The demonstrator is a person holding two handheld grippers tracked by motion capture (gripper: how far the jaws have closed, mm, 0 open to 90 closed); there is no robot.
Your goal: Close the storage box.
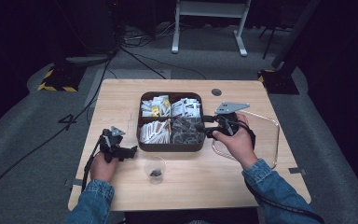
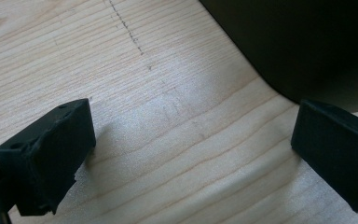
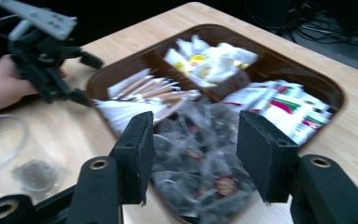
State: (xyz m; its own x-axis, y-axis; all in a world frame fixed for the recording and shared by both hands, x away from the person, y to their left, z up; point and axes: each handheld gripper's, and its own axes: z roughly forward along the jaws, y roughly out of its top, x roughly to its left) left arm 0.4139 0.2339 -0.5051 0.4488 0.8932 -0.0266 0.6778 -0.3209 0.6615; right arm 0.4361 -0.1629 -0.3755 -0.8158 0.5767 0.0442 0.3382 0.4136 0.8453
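Tray [image 1: 141,122] mid-table [image 1: 121,93], packets in 4 compartments; cup [image 1: 154,169] before it, lid [image 1: 269,140] right.

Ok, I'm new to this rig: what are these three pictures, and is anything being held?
No robot here: a person holds a two-jaw gripper in each hand. The high view looks down on the wooden table. The other two pictures come from cameras riding on the grippers, looking along their black jaws. On the table sits a brown tray with four compartments of packets and sachets, a small clear cup with something dark inside, and a clear dish. The left gripper is open over bare wood beside the tray. The right gripper is open at the compartment of dark clear-wrapped sachets. Neither holds anything.
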